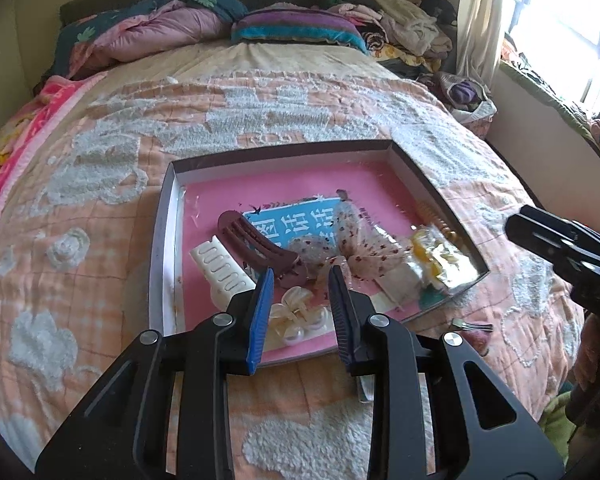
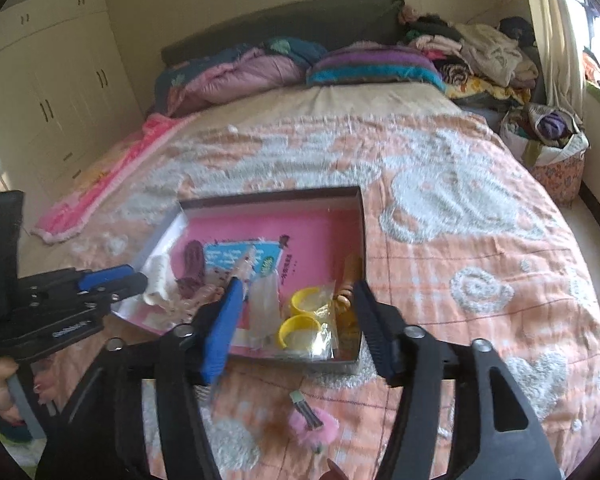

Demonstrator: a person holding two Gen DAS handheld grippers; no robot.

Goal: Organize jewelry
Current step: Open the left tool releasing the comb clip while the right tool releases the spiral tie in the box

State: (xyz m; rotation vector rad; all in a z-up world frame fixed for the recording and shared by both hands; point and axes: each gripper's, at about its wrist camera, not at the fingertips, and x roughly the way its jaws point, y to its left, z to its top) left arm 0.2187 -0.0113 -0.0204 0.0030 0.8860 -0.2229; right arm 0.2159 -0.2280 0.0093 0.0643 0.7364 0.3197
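We see the box lying on the bed, clips and bagged yellow bangles inside. Right tool stands apart over the bangles, gripping nothing. Left tool hangs narrowly parted above a pearl clip, empty; a pink clip lies outside the box.

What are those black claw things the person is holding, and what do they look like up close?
They are two hand-held grippers. The left gripper and the right gripper are alike: black frames with cut-outs, silver round bolts, and two narrow fingers, one faced in bright blue, one in dark ribbed rubber. The left one carries small white lettering.
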